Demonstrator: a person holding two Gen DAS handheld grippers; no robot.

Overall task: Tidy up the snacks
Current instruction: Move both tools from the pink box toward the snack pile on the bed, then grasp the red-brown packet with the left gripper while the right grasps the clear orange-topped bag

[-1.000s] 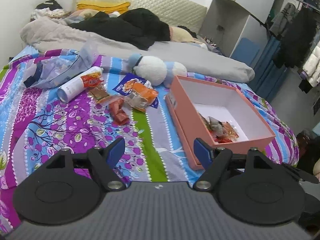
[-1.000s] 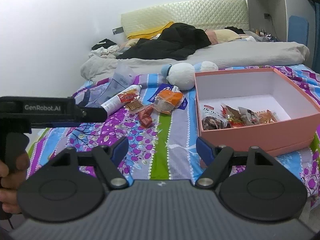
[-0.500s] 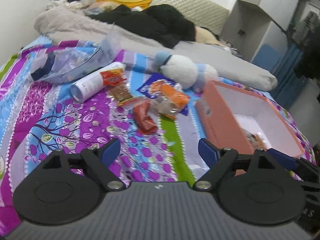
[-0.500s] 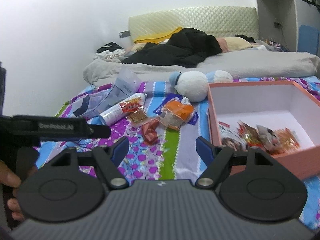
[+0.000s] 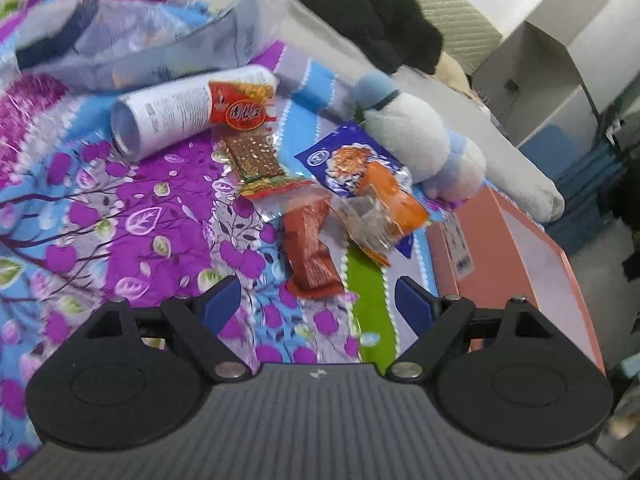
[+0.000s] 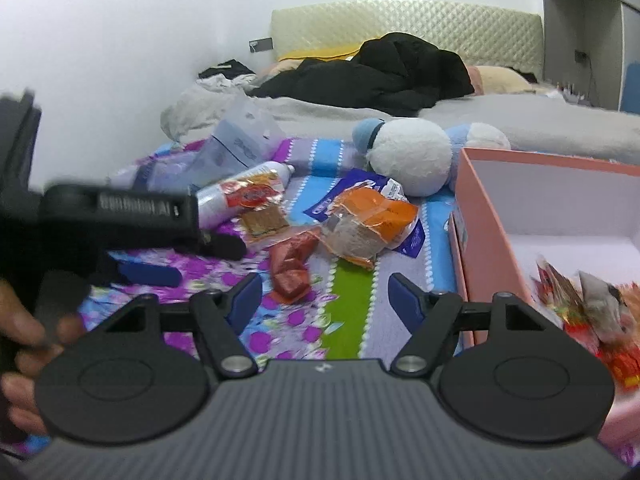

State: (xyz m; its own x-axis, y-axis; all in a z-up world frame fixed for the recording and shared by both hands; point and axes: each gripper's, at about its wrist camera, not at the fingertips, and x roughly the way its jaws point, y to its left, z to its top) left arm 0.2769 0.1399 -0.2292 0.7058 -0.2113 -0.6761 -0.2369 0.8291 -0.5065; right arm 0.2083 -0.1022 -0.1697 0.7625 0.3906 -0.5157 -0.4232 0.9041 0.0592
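Note:
Loose snacks lie on the flowered bedspread: a red packet [image 5: 310,248], an orange packet [image 5: 384,200] on a blue one [image 5: 340,160], a brown bar [image 5: 256,156] and a white tube [image 5: 188,108]. My left gripper [image 5: 318,300] hangs open just short of the red packet, touching nothing. My right gripper [image 6: 325,296] is open with its jaws closing on nothing, low over the bedspread near the red packet [image 6: 290,268]. The pink box [image 6: 480,240] at right holds several snacks [image 6: 580,300]. The left gripper's blue finger [image 6: 148,274] shows at left in the right wrist view.
A white and blue plush toy [image 5: 408,136] leans by the box's far corner. A clear plastic bag [image 5: 160,40] lies behind the tube. Black clothing [image 6: 380,76] and a grey duvet [image 6: 540,120] cover the bed's head end. A hand [image 6: 20,332] holds the left gripper.
Both grippers have moved forward and down toward the snack pile, which now looms larger. The left one has swung left, away from the box, and rolled. The right jaws stand slightly narrower.

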